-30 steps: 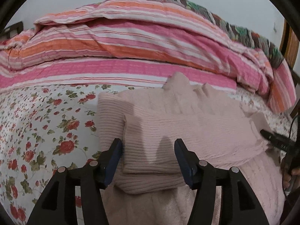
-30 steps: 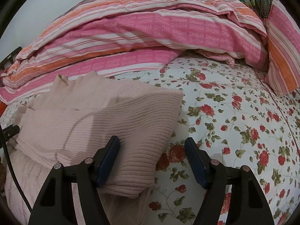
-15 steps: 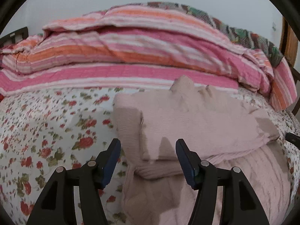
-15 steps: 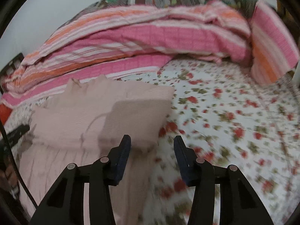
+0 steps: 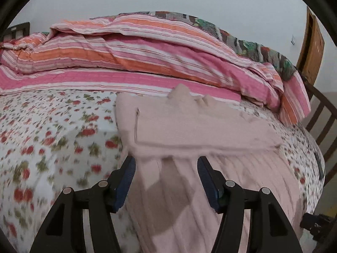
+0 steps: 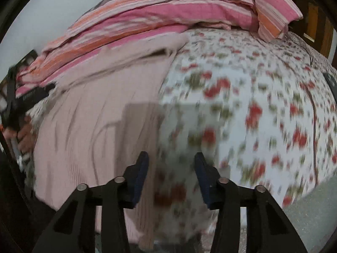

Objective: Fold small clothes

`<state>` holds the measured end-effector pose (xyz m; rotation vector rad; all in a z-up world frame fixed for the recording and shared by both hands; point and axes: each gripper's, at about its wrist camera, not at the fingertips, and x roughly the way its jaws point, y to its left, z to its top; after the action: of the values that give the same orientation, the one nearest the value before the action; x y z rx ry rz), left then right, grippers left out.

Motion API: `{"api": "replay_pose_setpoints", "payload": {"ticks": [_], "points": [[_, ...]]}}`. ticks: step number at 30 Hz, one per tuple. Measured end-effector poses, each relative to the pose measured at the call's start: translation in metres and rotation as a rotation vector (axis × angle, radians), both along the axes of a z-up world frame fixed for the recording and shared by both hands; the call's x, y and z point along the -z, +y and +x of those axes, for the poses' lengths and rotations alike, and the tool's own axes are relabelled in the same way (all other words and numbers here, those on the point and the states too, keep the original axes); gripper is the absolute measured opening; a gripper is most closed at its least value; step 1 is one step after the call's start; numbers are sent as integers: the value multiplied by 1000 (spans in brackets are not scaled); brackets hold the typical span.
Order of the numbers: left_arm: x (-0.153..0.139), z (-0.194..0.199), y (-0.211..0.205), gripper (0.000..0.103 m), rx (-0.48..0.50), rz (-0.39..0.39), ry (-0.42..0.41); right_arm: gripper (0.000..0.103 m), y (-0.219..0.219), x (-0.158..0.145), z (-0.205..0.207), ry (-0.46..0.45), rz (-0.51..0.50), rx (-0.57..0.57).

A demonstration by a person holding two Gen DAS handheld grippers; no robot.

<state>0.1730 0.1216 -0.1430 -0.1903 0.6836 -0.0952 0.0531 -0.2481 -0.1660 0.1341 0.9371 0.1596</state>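
Observation:
A pale pink ribbed sweater [image 5: 200,126] lies on the floral bedsheet [image 5: 52,130], its sleeves folded across the upper body and its lower part hanging toward the bed's front edge. My left gripper [image 5: 166,177] is open and empty, above the sweater's lower part near its left side. In the right wrist view the sweater [image 6: 88,126] lies at the left. My right gripper [image 6: 170,175] is open and empty, over the sweater's right edge by the bed's front. The view is blurred.
A striped pink and orange duvet [image 5: 137,57] is heaped along the back of the bed. A wooden bed frame [image 5: 322,113] stands at the right. The other hand-held gripper [image 6: 23,97] shows at the left of the right wrist view.
Both grippers have pulled back from the folded sleeves toward the bed's front edge. The right gripper's jaws have narrowed a little but stay open.

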Motion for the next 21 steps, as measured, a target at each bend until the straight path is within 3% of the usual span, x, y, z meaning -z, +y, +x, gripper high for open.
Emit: {"api": "replay_pose_setpoints", "payload": {"ticks": [8, 12, 16, 20, 21], "points": [[18, -108, 3, 58, -11, -20, 53, 44, 13, 17, -29, -32, 24, -49], [40, -157, 13, 57, -37, -126, 49, 32, 19, 26, -26, -35, 70, -51], [53, -163, 8, 56, -35, -121, 69, 29, 29, 29, -21, -59, 88, -54], [63, -155, 0, 44, -15, -113, 110, 22, 32, 31, -16, -67, 109, -44], [65, -154, -2, 41, -13, -112, 114, 15, 33, 32, -16, -73, 117, -42]]}}
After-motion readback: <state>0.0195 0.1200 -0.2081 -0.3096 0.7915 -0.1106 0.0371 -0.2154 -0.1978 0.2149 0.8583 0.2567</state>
